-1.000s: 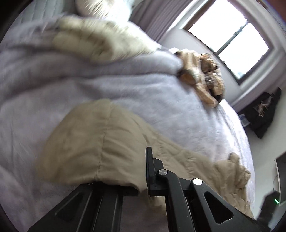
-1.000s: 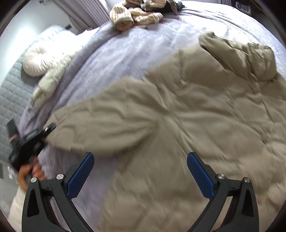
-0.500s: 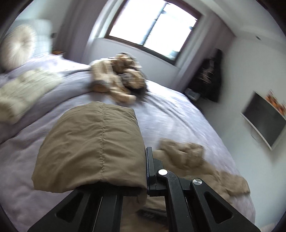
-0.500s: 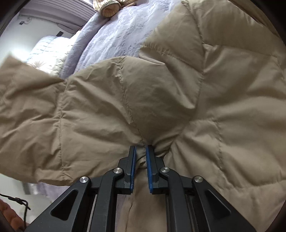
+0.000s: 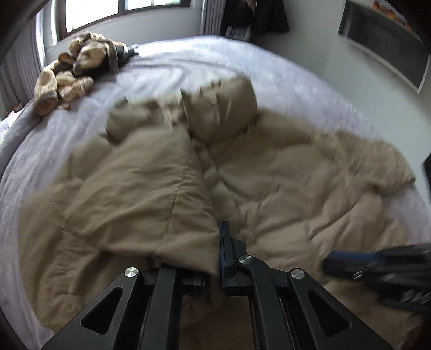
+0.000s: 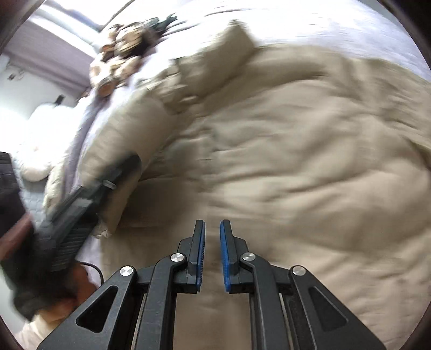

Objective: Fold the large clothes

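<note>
A large beige quilted jacket [image 5: 296, 193] lies spread on the lilac bed cover [image 5: 188, 62], hood [image 5: 221, 107] toward the window. My left gripper [image 5: 215, 242] is shut on the cuff of one sleeve [image 5: 140, 193], which is laid across the jacket's body. Its left finger is hidden under the cloth. In the right wrist view the left gripper [image 6: 129, 164] comes in from the left, blurred. My right gripper [image 6: 212, 223] hangs over the jacket [image 6: 296, 161], jaws drawn to a narrow slit filled with beige cloth. It also appears as the blurred right gripper [image 5: 331, 265] at the jacket's near right.
A heap of striped tan clothes [image 5: 75, 70] lies at the far left corner of the bed. White pillows [image 6: 35, 140] sit at the headboard. A wall screen [image 5: 382, 40] and dark hanging clothes [image 5: 253, 18] are beyond the bed. A person's hand [image 6: 80, 282] holds the left gripper.
The left gripper carried the sleeve from out over the bed cover to lie across the jacket body. The right gripper went from wide open to pinched on the jacket, then pulled back.
</note>
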`<action>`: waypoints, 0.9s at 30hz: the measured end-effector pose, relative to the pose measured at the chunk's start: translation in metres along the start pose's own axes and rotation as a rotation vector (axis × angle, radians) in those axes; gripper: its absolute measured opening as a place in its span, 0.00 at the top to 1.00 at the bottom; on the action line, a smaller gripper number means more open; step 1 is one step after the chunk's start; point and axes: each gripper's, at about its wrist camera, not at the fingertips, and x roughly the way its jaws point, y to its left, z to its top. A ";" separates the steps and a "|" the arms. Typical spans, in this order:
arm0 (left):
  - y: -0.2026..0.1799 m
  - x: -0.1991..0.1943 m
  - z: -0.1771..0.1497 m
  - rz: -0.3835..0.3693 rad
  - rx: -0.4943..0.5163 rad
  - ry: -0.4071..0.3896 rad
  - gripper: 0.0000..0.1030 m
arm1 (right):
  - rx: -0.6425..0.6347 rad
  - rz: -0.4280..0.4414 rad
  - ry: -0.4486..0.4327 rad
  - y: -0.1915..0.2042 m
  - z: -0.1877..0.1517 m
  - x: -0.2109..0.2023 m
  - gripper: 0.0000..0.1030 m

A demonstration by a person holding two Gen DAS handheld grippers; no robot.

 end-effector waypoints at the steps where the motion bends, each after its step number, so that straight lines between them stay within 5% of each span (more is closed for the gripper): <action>1: 0.000 0.005 -0.006 0.015 0.000 0.017 0.90 | 0.010 -0.013 0.000 -0.008 0.000 -0.001 0.88; 2: 0.000 0.006 -0.009 0.023 -0.002 0.025 0.83 | 0.020 -0.020 0.000 -0.016 -0.003 -0.002 0.88; 4: 0.000 0.002 -0.016 0.035 -0.014 0.020 0.19 | 0.035 -0.022 0.003 -0.030 -0.006 -0.002 0.88; 5: 0.001 -0.006 -0.016 0.060 -0.017 -0.014 0.15 | 0.037 -0.022 0.004 -0.032 -0.006 -0.002 0.88; 8: 0.010 -0.023 -0.016 0.074 -0.014 -0.034 0.16 | 0.016 -0.028 -0.005 -0.026 -0.011 -0.006 0.87; 10: 0.027 -0.040 -0.018 0.091 -0.037 -0.068 0.16 | -0.010 -0.042 -0.013 -0.020 -0.016 -0.020 0.73; 12: 0.054 -0.058 -0.021 0.146 -0.081 -0.119 0.16 | -0.049 -0.059 -0.037 -0.012 -0.027 -0.031 0.30; 13: 0.070 -0.068 -0.024 0.189 -0.117 -0.146 0.16 | -0.081 -0.064 -0.058 -0.003 -0.028 -0.034 0.24; 18: 0.165 -0.071 -0.031 0.292 -0.323 -0.107 0.16 | -0.379 -0.162 -0.135 0.083 -0.026 -0.020 0.22; 23: 0.246 -0.043 -0.033 0.173 -0.519 -0.014 0.16 | -0.545 -0.316 -0.161 0.133 -0.021 0.027 0.22; 27: 0.280 -0.015 -0.030 0.051 -0.638 0.028 0.16 | -0.508 -0.410 -0.219 0.129 -0.004 0.038 0.28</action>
